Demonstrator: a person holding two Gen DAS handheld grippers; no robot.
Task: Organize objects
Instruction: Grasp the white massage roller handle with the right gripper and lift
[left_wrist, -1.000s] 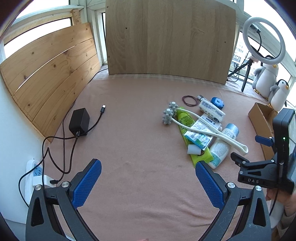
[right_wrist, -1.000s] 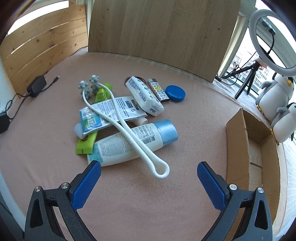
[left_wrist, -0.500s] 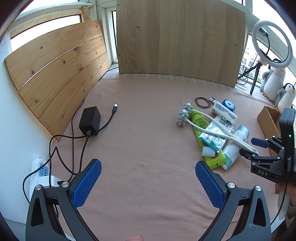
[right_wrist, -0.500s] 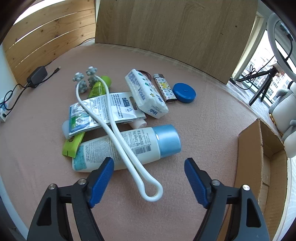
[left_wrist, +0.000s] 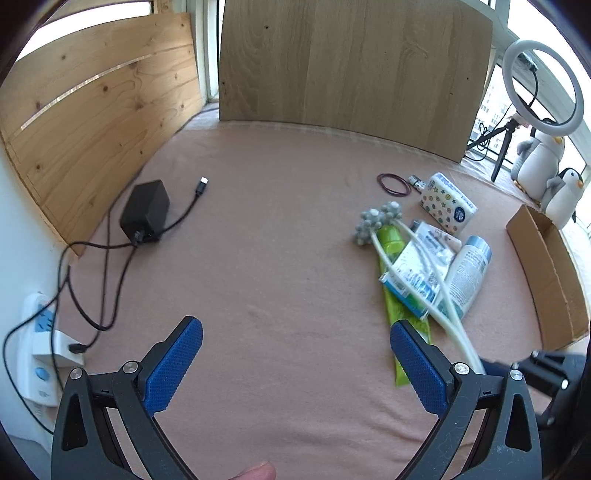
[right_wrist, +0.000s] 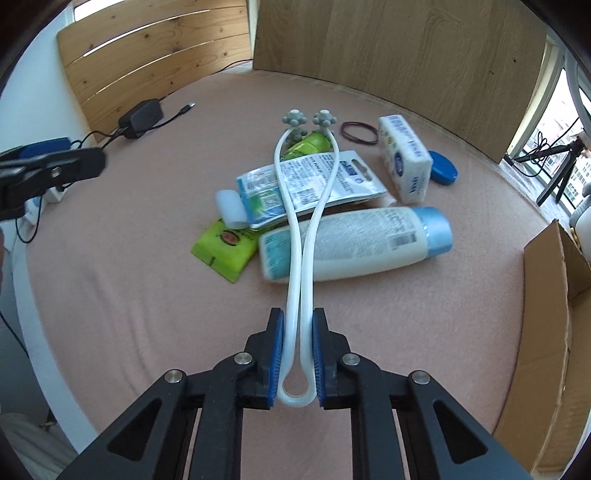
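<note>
1. Plainly the sorting has barely begun: the white massager (right_wrist: 300, 236), a looped wand with two grey knobbed heads at its far end, is only now gripped, and nothing seems to lie in the cardboard box (right_wrist: 546, 295) at the right, though most of its inside is out of view.
2. Its looped near end sits between the blue pads of the right gripper (right_wrist: 298, 332), whose jaws have just been closing and now pinch both strands together.
3. Beyond the grip the wand runs away across the white bottle (right_wrist: 362, 243) with its blue cap and a flat sachet (right_wrist: 310, 184); a green tube (right_wrist: 225, 251) pokes out at the left.
4. Farther right wait a tissue pack (right_wrist: 406, 162), a blue disc (right_wrist: 443, 171) and a hair band (right_wrist: 360, 133).
5. At the left, the left gripper (left_wrist: 295, 365) hangs wide apart over bare pink cloth (left_wrist: 258, 258), holding nothing.
</note>
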